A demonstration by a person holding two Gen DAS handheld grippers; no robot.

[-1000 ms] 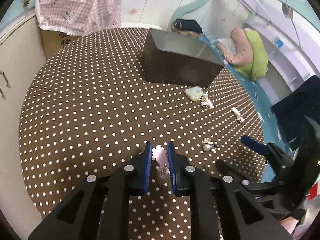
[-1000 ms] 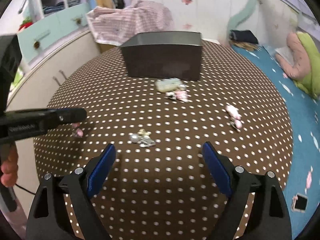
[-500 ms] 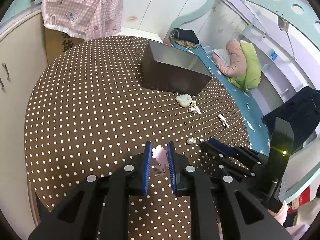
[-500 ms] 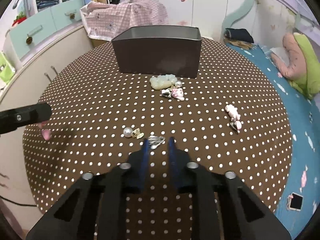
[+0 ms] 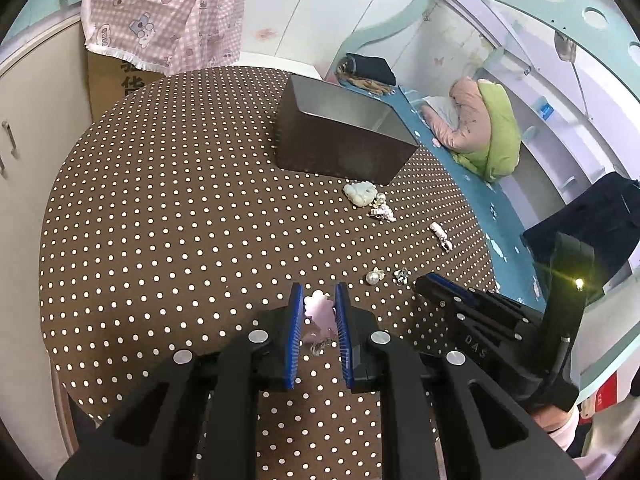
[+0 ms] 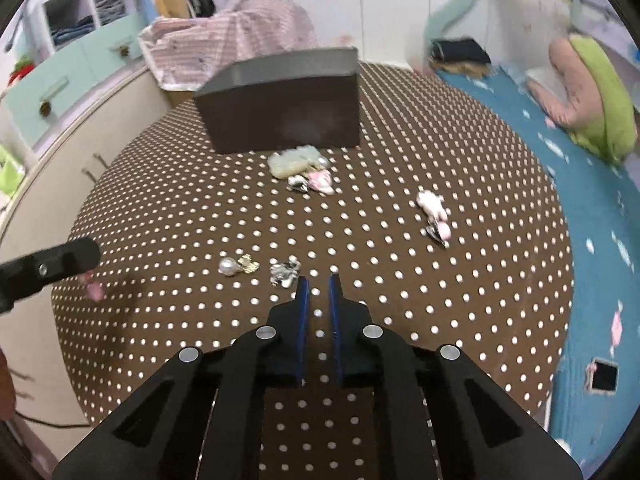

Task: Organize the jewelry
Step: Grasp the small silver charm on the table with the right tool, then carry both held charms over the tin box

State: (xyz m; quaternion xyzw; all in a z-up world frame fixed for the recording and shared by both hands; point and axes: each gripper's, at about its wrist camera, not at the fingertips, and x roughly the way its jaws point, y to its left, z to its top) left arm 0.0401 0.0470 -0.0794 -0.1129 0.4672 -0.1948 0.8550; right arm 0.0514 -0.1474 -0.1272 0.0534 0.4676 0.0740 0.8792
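A pink flower-shaped clip point(image 5: 320, 314) is held above the dotted tablecloth point(image 5: 160, 220), and my left gripper point(image 5: 318, 296) is shut on it. My right gripper point(image 6: 316, 280) is shut with nothing between its pads. A small silver piece point(image 6: 285, 274) lies just left of its fingertips, and a pearl earring point(image 6: 228, 267) is a little further left. The dark open box point(image 6: 280, 120) stands at the back of the table. A pale green ornament point(image 6: 290, 162), a pink and white piece point(image 6: 318, 180) and a pink clip point(image 6: 432, 206) lie in front of it.
The round table ends close behind both grippers. A bed with a blue sheet point(image 6: 560, 184) runs along the right side. A cream cabinet point(image 6: 60, 152) stands to the left. A carton under a pink checked cloth point(image 5: 160, 20) sits behind the table.
My right gripper's jaws went from wide open to shut, and the silver piece now lies beside its tips. The left gripper still holds the pink clip.
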